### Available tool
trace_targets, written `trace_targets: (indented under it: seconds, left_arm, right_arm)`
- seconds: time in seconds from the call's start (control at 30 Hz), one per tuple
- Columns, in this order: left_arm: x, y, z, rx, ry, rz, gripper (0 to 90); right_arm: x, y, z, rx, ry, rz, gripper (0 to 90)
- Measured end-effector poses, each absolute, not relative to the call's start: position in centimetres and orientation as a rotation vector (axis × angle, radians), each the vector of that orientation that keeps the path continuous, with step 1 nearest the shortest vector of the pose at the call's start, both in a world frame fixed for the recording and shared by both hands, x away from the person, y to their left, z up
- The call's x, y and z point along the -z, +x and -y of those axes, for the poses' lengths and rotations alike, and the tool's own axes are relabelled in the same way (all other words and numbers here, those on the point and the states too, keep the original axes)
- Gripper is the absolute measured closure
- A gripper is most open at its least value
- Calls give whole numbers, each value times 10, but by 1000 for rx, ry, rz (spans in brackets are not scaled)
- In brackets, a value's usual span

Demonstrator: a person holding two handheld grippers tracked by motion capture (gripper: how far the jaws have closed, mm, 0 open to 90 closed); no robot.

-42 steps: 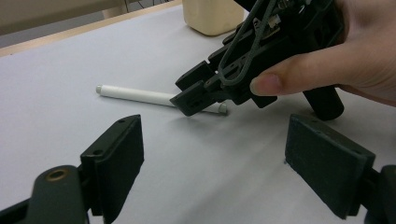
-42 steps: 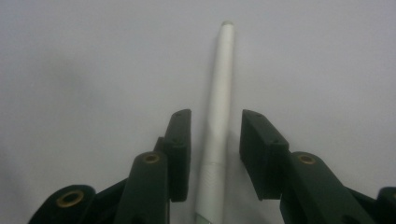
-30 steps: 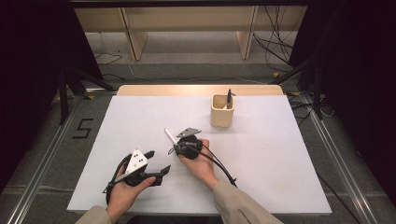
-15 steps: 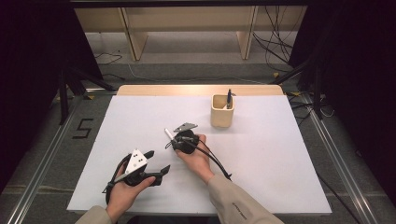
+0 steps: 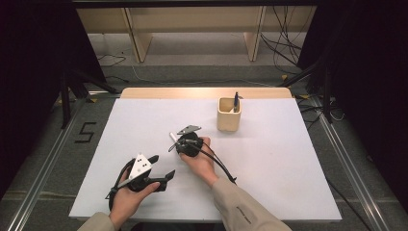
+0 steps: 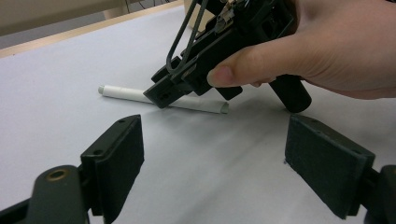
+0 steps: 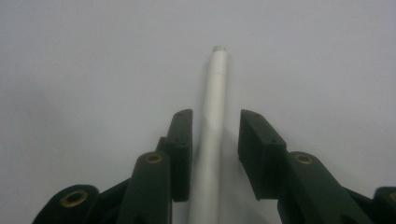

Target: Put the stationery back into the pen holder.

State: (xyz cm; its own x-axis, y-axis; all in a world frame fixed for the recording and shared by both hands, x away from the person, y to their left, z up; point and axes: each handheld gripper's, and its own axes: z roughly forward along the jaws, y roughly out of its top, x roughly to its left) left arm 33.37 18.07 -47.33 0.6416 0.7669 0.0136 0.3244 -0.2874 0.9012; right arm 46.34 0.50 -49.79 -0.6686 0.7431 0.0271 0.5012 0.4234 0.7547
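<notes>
- Since the earlier frame, my right gripper (image 5: 174,143) has crept a little up the table (image 5: 288,159) along the white pen (image 7: 211,140).
- Its jaws straddle the pen lying flat, pads not yet pressing.
- My left gripper (image 6: 229,154) rests nearby, jaws spread wide on nothing.

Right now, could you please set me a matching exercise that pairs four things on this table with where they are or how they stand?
Things:
1. white pen
2. wooden holder
3. left gripper
4. right gripper

Places or states:
A. jaws wide apart over bare tabletop, nothing between them
B. upright near the far edge, a dark pen standing in it
C. lying flat on the table
D. jaws lowered either side of the white pen, a gap visible beside one pad

Pairs: 1-C, 2-B, 3-A, 4-D
</notes>
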Motion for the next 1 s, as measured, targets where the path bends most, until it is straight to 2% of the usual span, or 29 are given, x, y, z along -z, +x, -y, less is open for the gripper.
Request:
trace_targets:
  seconds: [1.0]
  left_arm:
    - [473, 334, -180, -560, 1877, -864, 196]
  right_arm:
    - [500, 463, -8, -1082, 1057, -2376, 719]
